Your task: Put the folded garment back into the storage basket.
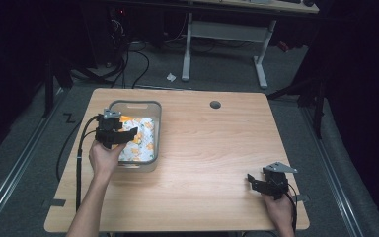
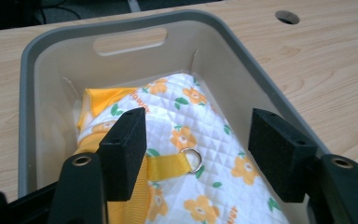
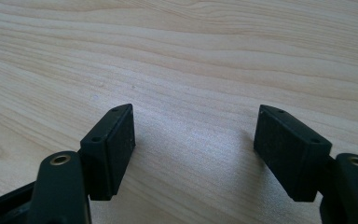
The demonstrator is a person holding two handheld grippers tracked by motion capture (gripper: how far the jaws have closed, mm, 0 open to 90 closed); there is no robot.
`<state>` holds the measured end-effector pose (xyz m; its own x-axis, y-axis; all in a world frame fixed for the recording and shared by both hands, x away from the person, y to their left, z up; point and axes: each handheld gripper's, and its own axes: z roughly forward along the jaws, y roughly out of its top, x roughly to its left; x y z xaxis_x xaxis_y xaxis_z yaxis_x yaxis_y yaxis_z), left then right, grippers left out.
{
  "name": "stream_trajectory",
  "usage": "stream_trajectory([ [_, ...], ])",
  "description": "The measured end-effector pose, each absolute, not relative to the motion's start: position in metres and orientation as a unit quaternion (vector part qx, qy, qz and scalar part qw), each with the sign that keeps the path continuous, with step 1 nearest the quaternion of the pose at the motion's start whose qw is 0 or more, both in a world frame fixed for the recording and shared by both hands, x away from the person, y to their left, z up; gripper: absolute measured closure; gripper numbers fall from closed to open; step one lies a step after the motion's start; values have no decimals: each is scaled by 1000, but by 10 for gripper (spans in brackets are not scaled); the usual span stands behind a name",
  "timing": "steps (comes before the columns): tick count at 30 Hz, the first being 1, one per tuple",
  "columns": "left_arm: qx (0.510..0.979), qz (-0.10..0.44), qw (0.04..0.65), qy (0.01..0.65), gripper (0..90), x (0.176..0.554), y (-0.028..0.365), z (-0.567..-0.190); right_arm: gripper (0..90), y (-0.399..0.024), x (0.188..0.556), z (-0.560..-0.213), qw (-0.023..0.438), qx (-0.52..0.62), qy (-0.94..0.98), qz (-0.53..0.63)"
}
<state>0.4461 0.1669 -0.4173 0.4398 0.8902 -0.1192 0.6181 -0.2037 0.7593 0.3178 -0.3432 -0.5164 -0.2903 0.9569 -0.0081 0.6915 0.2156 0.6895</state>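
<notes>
- At the left of the high view I have my left gripper (image 1: 121, 134) hanging over the grey plastic bin (image 1: 155, 129) that sits on the light wooden tabletop (image 1: 212, 158), roughly at nine o'clock from the tabletop's middle.
- Its jaws stand apart and grip nothing; in the left gripper view the two black pads (image 2: 123, 149) straddle the white quilted fabric bag with orange flowers and yellow trim (image 2: 200, 154) without pressing on it.
- That bag lies inside the bin (image 2: 242, 56), directly below and ahead of my jaws, toward twelve o'clock in the left gripper view; its long axis seems to run from the near wall toward the far wall with the handle slot.
- A yellow strap with a small metal ring (image 2: 192, 160) lies between the pads, closer to the left one.
- My left hand (image 1: 106, 158) is the nearer by far; the forearm reaches in from six o'clock, wrist tilted forward and down.
- At the right, my right gripper (image 1: 264, 183) rests low near the tabletop's five o'clock corner, well apart from the bin, jaws open over bare wood (image 3: 191, 70).
</notes>
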Motion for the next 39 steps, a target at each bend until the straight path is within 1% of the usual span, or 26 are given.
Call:
stream_trajectory([
  [5, 750, 167, 398, 501, 375, 439, 166, -413, 295, -343, 318, -516, 224, 552, 747, 296],
  [16, 742, 170, 419, 494, 371, 423, 165, -406, 295, -343, 318, -516, 224, 552, 747, 296],
  [25, 757, 182, 412, 474, 357, 411, 159, -405, 295, -343, 318, -516, 224, 552, 747, 296],
  [39, 757, 180, 425, 463, 342, 397, 151, -407, 295, -343, 318, -516, 224, 552, 747, 296],
])
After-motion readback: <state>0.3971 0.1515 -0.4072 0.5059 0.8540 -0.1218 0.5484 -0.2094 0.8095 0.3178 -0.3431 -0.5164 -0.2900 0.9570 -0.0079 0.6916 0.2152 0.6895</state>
